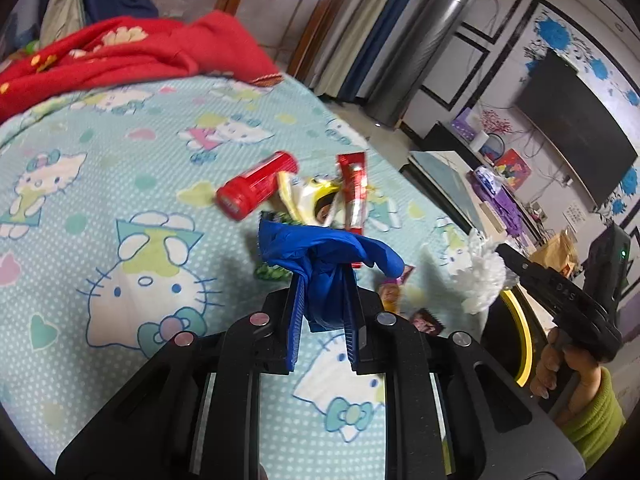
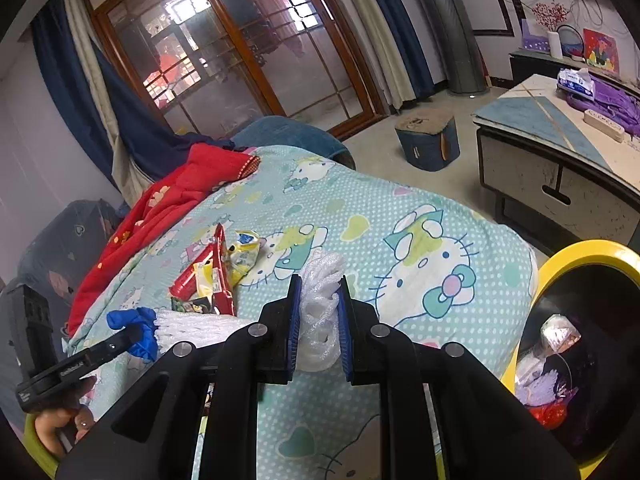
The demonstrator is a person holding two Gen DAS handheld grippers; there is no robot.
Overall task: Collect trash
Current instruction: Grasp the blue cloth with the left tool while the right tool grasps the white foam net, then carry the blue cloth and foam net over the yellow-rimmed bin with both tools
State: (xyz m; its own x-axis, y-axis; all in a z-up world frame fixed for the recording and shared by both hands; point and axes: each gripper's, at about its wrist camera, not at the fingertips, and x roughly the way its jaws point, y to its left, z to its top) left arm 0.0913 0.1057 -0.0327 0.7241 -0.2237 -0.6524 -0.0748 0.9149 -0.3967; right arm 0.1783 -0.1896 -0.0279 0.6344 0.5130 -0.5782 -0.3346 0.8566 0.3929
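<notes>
In the left wrist view, the left gripper (image 1: 322, 280) is closed tight on a crumpled blue glove (image 1: 320, 252), which is held above the cartoon-printed bedsheet (image 1: 120, 184). Behind it, a red tube (image 1: 256, 186), a red wrapper (image 1: 354, 192) and a yellow-white packet (image 1: 310, 196) are seen lying together on the sheet. At the right, white foam netting (image 1: 482, 276) is seen in the other tool.

In the right wrist view, the right gripper (image 2: 318, 284) is closed on the white foam netting (image 2: 320, 304), lifted off the sheet. A yellow-rimmed bin (image 2: 576, 252) is seen at the right, beside the bed, with some trash already inside. The blue glove (image 2: 136, 328) is seen at the left, gripped by the left tool.
</notes>
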